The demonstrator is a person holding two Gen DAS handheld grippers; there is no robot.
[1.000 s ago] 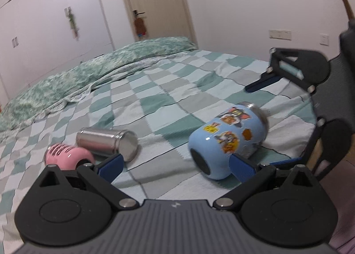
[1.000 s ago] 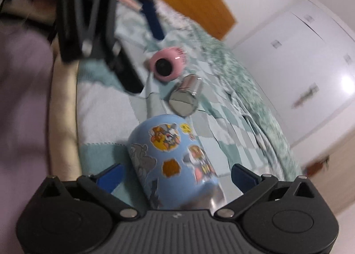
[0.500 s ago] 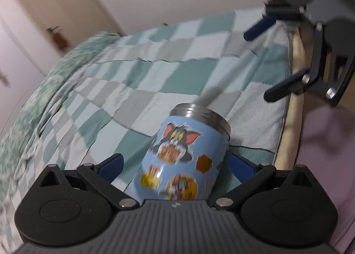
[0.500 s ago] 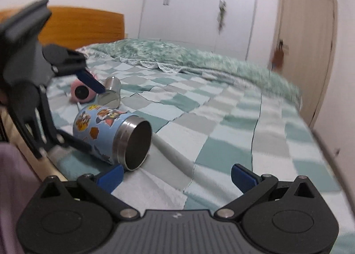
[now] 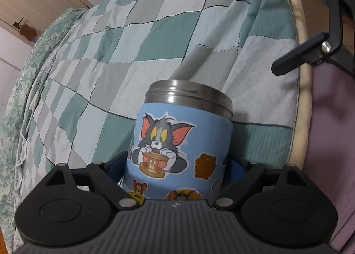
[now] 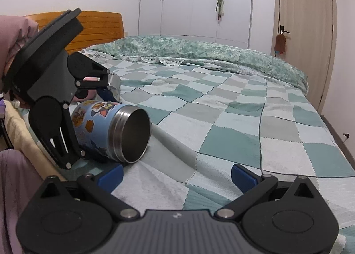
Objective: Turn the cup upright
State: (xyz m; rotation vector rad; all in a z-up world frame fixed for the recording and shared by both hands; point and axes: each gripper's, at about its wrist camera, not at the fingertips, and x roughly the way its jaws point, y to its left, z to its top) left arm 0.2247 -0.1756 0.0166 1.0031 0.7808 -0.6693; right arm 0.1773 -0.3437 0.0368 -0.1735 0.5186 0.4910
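Left wrist: cup [image 5: 182, 143] between left tongs [image 5: 177, 168]

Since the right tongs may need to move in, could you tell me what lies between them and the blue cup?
Only bare checkered quilt lies between the open right tongs and the blue cup, as the right wrist view shows; the left tongs grip the cup's body.

Light-blue cartoon-stickered cup [image 5: 177, 152], steel rim; green-grey-white checked bedspread [image 5: 137, 39].
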